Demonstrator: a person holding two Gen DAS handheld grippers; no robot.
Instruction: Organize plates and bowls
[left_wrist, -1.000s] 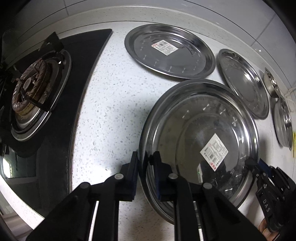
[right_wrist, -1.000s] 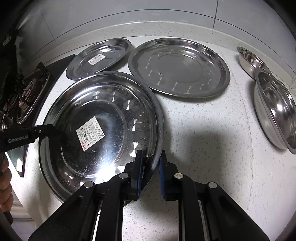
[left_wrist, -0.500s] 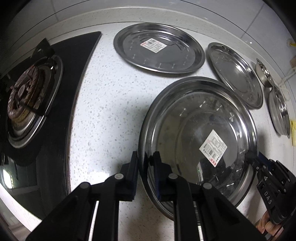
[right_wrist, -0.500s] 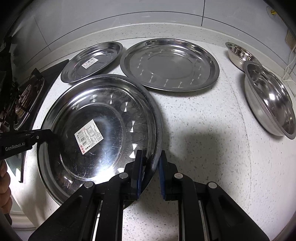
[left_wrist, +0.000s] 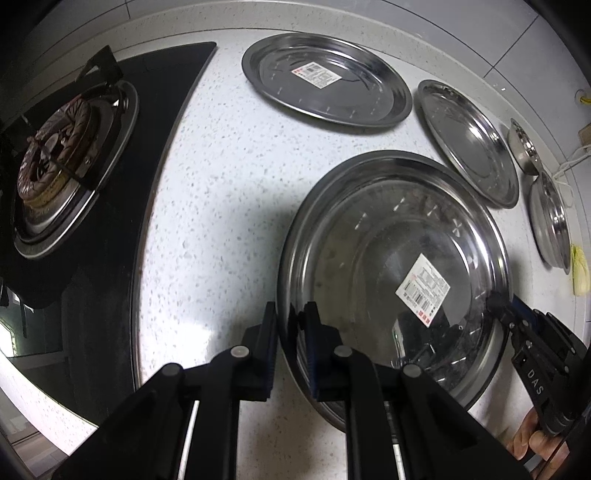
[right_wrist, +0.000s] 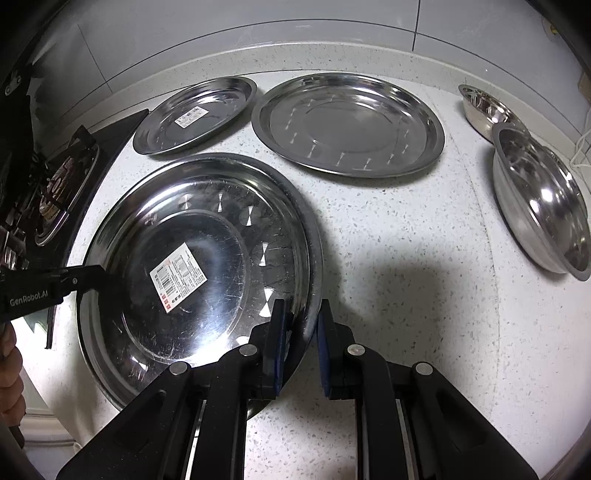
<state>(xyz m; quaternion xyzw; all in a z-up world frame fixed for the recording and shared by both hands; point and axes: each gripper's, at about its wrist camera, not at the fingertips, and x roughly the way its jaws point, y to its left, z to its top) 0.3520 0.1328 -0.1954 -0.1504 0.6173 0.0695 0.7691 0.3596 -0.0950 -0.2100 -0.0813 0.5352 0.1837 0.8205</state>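
A large steel plate (left_wrist: 388, 229) with a barcode label is gripped at both sides of its rim. My left gripper (left_wrist: 290, 314) is shut on its left rim. Opposite it, my right gripper (right_wrist: 301, 310) is shut on the right rim of the same plate (right_wrist: 221, 229). Each gripper also shows in the other's view: the right gripper (left_wrist: 506, 306) and the left gripper (right_wrist: 92, 275). A second rim shows just under the held plate. At the back lie a labelled plate (right_wrist: 195, 114) and a plain plate (right_wrist: 347, 122). To the right stand a small bowl (right_wrist: 484, 107) and a bigger bowl (right_wrist: 543, 199).
A black gas stove (left_wrist: 62, 155) with a burner borders the speckled counter (left_wrist: 229, 166) on the left. A tiled wall runs along the back. A white cable and a yellow object (left_wrist: 580, 269) sit at the far right, past the bowls.
Both grippers stay shut on the large plate's rim. The plates and bowls behind have drifted a little in both views; nothing was let go or picked up.
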